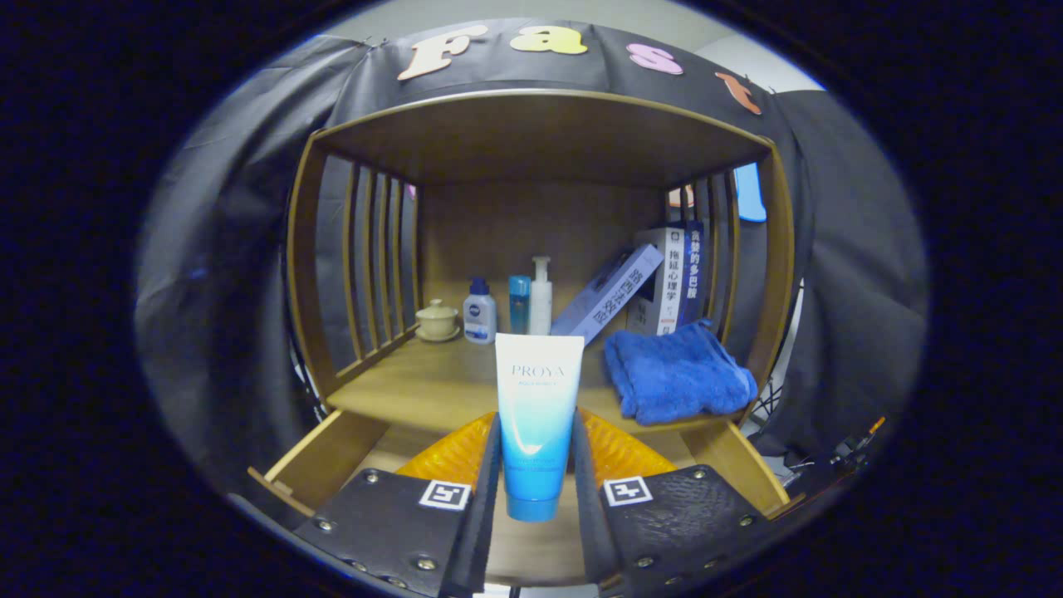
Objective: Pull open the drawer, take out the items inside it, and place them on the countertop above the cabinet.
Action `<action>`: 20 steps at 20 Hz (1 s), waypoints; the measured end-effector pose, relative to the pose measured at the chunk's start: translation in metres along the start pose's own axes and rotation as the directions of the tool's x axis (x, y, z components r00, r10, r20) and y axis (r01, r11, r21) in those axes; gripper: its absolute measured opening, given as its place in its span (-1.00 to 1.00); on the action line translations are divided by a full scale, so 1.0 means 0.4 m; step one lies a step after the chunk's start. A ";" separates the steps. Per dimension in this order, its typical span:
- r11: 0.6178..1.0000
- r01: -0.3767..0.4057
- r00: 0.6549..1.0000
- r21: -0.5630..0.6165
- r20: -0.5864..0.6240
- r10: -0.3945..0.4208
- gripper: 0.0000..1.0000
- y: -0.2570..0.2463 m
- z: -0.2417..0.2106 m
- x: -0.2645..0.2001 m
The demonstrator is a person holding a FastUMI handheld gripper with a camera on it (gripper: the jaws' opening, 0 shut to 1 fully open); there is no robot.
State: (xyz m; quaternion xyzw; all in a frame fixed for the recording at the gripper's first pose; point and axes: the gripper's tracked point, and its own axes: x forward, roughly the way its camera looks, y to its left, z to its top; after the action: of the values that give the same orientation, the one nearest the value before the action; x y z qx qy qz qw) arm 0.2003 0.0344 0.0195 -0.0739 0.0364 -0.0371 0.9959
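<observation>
1. The hand-held gripper [536,477] was closed on a tube [536,415], one finger pressing each side of its lower half.
2. The tube stood upright between the fingers, cap end down, white at the top and shading to blue toward the cap.
3. Its upper half rose above the fingertips, in front of the desk [432,386] edge.
4. Below and to both sides of the fingers lay the open drawer [320,461], its wooden side walls running out left and right of the hand-held gripper.
5. The desk was the wooden top of the cabinet, just beyond the fingers, enclosed by a hutch [540,133] with slatted sides and a roof board.
6. Ahead and right of the fingers a folded blue towel [677,374] lay on the desk near its front edge.
7. Far ahead, against the back panel, stood three small bottles: a white one with a dark cap [480,311], a blue one [520,304], and a white pump bottle [541,296], close together in a row.
8. Left of these bottles sat a small lidded cup [437,320] on a saucer.
9. Right of the bottles, books [664,282] stood at the back, and one book [610,292] leaned tilted against them.
</observation>
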 end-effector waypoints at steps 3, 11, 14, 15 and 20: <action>0.999 0.033 0.999 -0.004 0.042 -0.033 -0.12 -0.002 0.059 0.067; 1.000 0.024 0.998 0.006 -0.054 -0.024 -0.12 0.040 -0.009 0.233; 0.998 0.049 0.995 0.025 -0.086 -0.047 -0.12 0.040 -0.045 0.283; 0.998 0.057 0.994 0.020 -0.090 -0.055 -0.12 0.035 -0.054 0.303; 0.996 0.071 0.992 0.044 -0.104 -0.066 -0.11 0.037 -0.072 0.367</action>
State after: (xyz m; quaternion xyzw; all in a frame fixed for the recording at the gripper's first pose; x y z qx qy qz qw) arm 0.3450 0.0331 -0.0208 -0.0493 0.0842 -0.0760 0.9923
